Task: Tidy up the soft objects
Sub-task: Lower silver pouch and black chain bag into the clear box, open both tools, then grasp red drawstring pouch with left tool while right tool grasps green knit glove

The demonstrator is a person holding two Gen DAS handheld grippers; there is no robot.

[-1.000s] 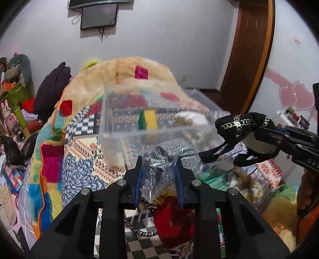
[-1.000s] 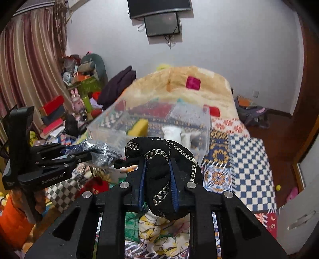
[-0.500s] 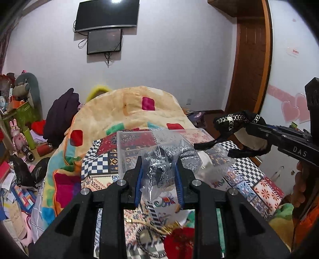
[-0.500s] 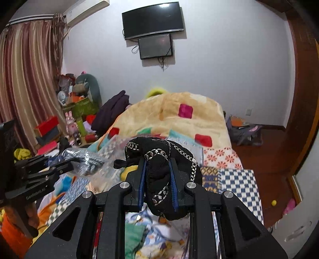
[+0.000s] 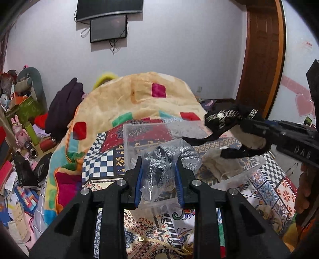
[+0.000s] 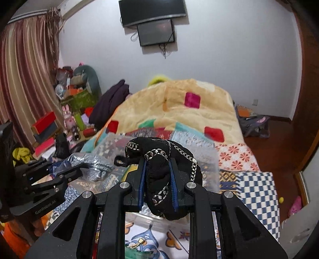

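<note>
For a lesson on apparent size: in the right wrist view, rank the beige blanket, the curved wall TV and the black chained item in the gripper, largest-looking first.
1. beige blanket, widest spread.
2 and 3. black chained item and curved wall TV look alike in area. The item sits close to the lens, clamped in the right gripper, so I will not rank them.
</note>
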